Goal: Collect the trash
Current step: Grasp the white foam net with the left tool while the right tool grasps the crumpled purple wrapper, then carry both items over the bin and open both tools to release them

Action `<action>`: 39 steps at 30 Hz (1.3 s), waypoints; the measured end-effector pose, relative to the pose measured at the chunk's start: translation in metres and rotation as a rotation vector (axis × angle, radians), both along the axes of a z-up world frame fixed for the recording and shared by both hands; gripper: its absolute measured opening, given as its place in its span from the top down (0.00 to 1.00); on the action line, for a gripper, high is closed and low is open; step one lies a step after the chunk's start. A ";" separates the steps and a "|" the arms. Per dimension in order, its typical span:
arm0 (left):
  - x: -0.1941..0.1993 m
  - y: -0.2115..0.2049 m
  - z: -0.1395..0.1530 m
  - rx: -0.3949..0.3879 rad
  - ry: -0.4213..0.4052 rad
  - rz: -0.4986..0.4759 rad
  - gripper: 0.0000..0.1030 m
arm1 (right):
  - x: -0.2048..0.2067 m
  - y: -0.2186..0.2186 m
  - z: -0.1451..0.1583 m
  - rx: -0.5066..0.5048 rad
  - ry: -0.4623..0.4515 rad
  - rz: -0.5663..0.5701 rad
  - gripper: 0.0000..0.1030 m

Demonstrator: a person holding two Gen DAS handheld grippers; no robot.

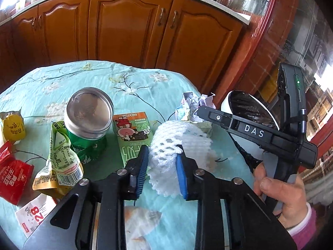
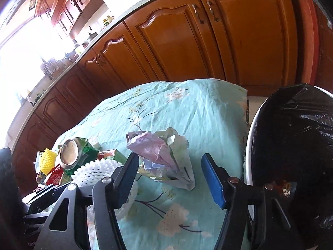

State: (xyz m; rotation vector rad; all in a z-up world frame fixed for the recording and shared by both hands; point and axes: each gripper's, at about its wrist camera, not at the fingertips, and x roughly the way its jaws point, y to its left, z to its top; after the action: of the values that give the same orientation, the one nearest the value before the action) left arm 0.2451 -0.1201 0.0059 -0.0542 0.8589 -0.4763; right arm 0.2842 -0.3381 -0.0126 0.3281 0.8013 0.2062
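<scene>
Our left fingers (image 1: 162, 167) pinch the white foam net (image 1: 179, 143) on the table (image 1: 124, 83); right fingers (image 2: 173, 179) stand apart around crumpled paper (image 2: 164, 156). Both seem light, soft, crushable; we grip mid-body.

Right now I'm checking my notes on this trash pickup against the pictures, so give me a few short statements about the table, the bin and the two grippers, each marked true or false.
1. The left gripper has the white foam net between its pads. True.
2. The green can stands with its drinking end up. False: its plain metal base faces up.
3. The right gripper is clamped on the crumpled paper. False: its pads stand apart on either side of the paper, not pressing it.
4. The bin is lined with a black bag. True.
5. The cloth on the table is plain red. False: it is light green with a flower print.
</scene>
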 end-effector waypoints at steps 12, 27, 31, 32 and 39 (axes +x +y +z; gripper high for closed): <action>-0.021 0.016 0.018 -0.032 -0.066 0.011 0.92 | -0.023 0.001 0.017 0.003 -0.048 0.012 0.92; -0.056 0.028 0.019 -0.050 -0.071 0.027 0.92 | -0.109 -0.016 0.032 0.015 -0.115 -0.057 0.92; -0.062 0.019 0.020 -0.054 -0.073 0.001 0.92 | -0.132 -0.023 0.034 0.017 -0.129 -0.088 0.92; -0.064 0.016 0.021 -0.054 -0.073 -0.006 0.92 | -0.136 -0.024 0.035 0.020 -0.132 -0.096 0.92; -0.070 -0.007 0.025 -0.053 -0.080 -0.051 0.92 | -0.160 -0.041 0.039 0.016 -0.147 -0.148 0.92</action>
State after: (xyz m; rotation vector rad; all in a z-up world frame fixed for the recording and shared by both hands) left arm 0.1756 -0.1269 0.0311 -0.0614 0.7712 -0.5457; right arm 0.1237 -0.3792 0.0266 0.3811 0.6274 0.0972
